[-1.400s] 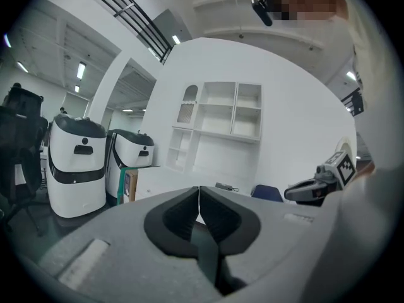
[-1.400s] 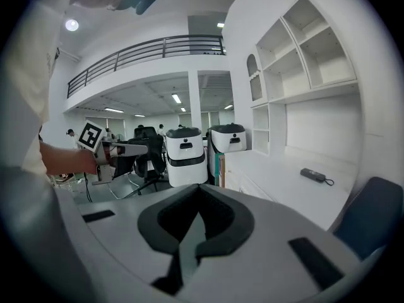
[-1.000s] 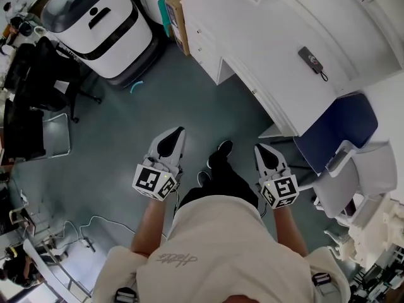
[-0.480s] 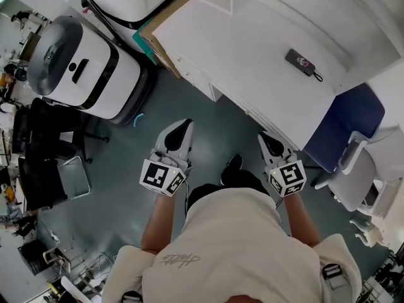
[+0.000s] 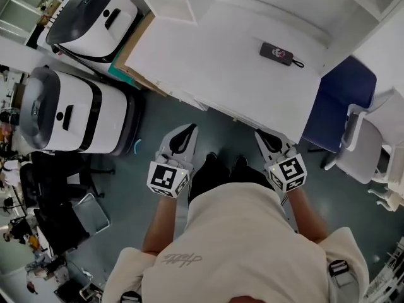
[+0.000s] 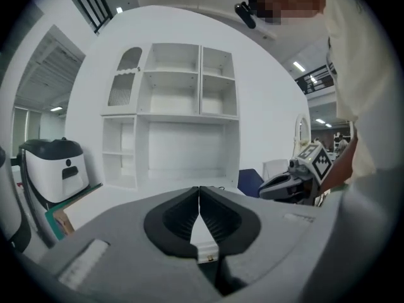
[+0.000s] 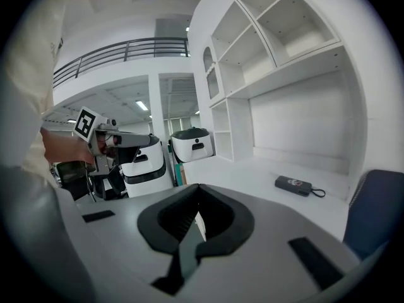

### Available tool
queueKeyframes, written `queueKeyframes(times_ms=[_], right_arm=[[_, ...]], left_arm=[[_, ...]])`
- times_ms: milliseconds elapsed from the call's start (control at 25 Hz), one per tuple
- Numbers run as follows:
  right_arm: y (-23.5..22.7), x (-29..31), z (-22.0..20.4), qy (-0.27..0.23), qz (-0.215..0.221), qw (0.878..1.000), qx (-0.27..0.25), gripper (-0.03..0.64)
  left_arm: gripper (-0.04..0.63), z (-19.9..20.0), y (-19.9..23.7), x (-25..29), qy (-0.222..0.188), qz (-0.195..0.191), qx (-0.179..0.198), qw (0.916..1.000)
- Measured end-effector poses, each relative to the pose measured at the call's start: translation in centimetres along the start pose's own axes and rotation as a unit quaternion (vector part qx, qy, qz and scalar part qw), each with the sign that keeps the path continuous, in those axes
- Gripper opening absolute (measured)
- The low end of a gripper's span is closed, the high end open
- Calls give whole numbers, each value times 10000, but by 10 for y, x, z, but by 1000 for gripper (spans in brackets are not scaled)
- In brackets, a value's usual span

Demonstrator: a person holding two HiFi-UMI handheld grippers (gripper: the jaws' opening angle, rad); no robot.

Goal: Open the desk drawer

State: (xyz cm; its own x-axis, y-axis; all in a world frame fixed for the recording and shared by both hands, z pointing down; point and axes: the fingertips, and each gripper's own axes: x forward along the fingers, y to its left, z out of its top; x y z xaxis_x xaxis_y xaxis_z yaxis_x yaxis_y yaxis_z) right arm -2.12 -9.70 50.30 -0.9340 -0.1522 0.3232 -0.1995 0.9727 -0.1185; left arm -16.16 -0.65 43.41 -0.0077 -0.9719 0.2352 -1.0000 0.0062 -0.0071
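- White-fronted desk drawer (image 5: 190, 100): thin sliver under near-left edge of white desk (image 5: 221, 62), seemingly closed, untouched.
- Grey left gripper (image 5: 189, 130), grey right gripper (image 5: 263, 136): tongs pressed together, empty, pointing at desk from near side, probably because nothing is within reach yet.
- Calls for parting jaws first.

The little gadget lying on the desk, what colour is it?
Black, with a small pale mark on top; the gadget shows best in the head view.
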Motion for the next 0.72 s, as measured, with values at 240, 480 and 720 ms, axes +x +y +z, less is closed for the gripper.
queueKeyframes(times_ms=[240,480,720], right_arm=[[-21,6,7,40,-742,9971,159,3],[-26,23,41,-180,-1482,9878,451,3],[-27,38,67,-427,-2169,9739,520,3]], left_arm=[[17,10,26,43,-118,-372,196,9990],[17,14,61,85,-72,-1128,-358,9929],[17,5,77,116,90,-1726,-178,9848]])
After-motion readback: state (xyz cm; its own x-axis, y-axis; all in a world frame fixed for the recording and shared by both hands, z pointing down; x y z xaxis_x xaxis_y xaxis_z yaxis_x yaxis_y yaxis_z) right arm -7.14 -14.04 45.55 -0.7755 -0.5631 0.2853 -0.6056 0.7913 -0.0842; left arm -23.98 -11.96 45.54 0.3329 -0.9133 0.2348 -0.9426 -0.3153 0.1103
